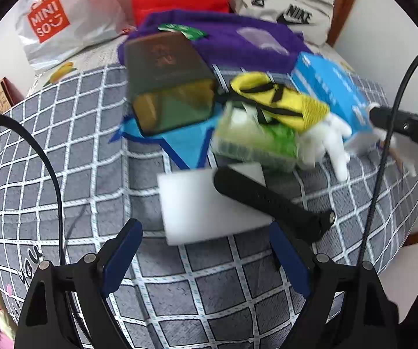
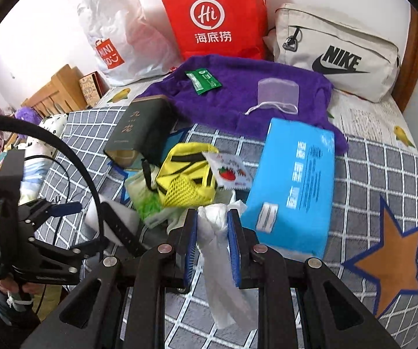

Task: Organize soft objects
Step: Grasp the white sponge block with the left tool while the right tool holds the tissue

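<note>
My right gripper (image 2: 213,218) is shut on a white disposable glove (image 2: 217,250), which hangs down between its blue pads; the glove also shows in the left wrist view (image 1: 325,142). My left gripper (image 1: 206,232) is open and empty just in front of a white sponge (image 1: 197,203) with a black watch strap (image 1: 272,200) lying across it. Behind lie a yellow mesh pouch (image 2: 185,174), a green packet (image 1: 255,142), a blue tissue pack (image 2: 293,186), a dark box (image 1: 168,81) and a purple towel (image 2: 238,99).
A white Miniso bag (image 2: 115,43), a red paper bag (image 2: 217,14) and a beige Nike pouch (image 2: 336,55) stand along the wall at the back. The grey checked bedspread (image 2: 383,180) covers the bed. Wooden furniture (image 2: 51,90) stands at the left.
</note>
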